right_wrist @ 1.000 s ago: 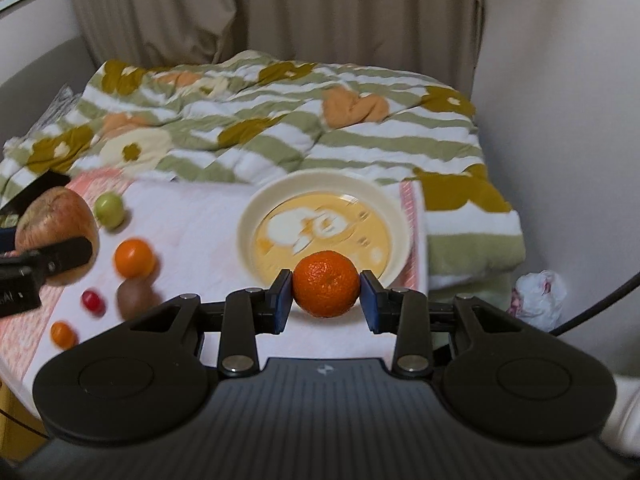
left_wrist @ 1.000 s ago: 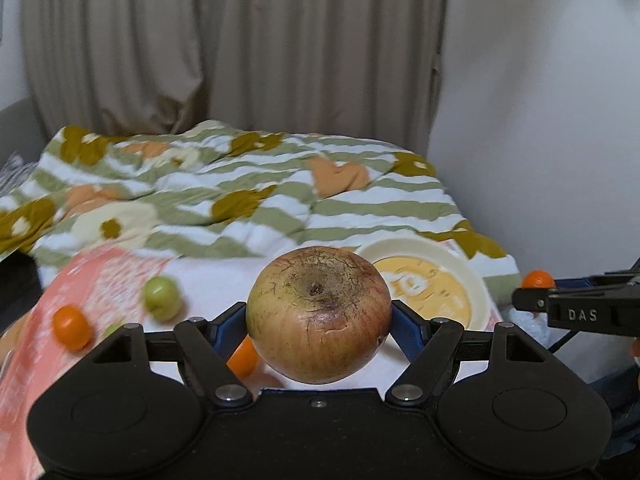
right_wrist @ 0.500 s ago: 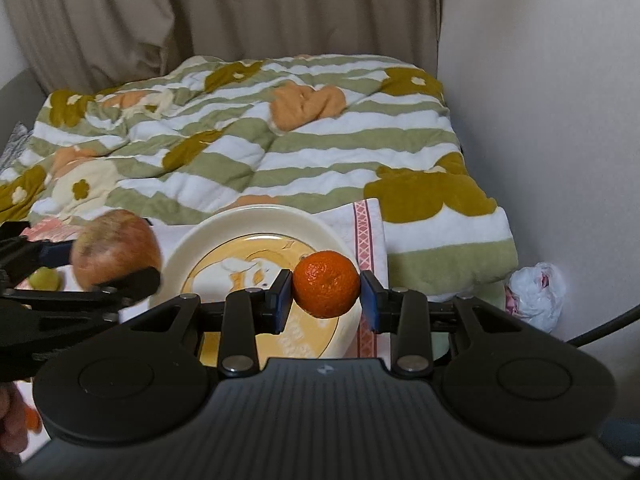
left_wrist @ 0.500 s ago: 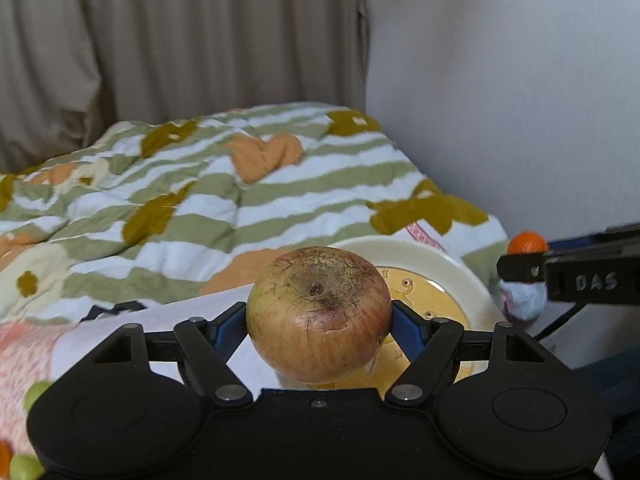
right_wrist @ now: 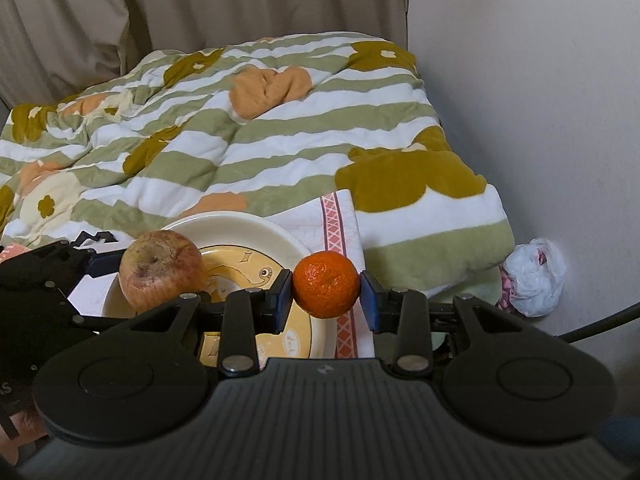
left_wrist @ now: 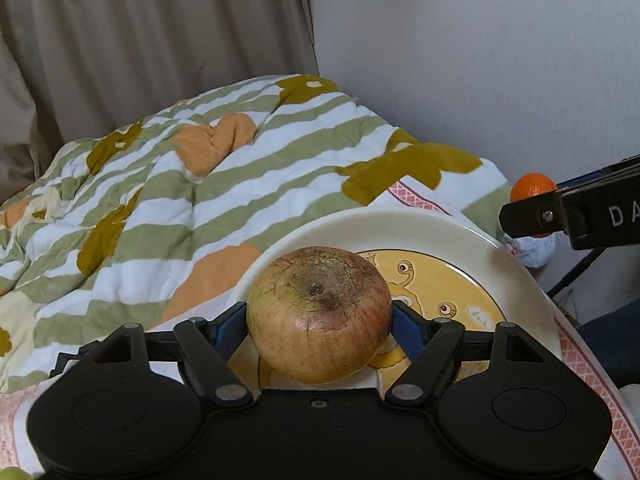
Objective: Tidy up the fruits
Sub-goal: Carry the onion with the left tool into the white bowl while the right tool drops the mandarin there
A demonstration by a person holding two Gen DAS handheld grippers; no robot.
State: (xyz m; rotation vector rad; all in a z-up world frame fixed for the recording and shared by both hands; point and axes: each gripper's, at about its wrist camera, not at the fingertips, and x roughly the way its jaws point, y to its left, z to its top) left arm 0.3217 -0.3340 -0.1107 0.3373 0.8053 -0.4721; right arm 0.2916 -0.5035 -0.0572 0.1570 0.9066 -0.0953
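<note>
My left gripper is shut on a blotchy red-yellow apple and holds it over the near left part of a cream plate with a yellow cartoon centre. The apple and plate also show in the right wrist view. My right gripper is shut on a small orange mandarin, held at the plate's right edge above a white cloth with a pink border. The mandarin shows at the far right of the left wrist view.
A green-and-white striped quilt covers the bed behind the plate. A white wall stands close on the right, with a crumpled plastic bag at its foot. Beige curtains hang behind. A green fruit peeks in at bottom left.
Both grippers have moved right and forward with their fruit. The apple now hangs over the plate; the loose fruits on the cloth have slid out of view to the left.
</note>
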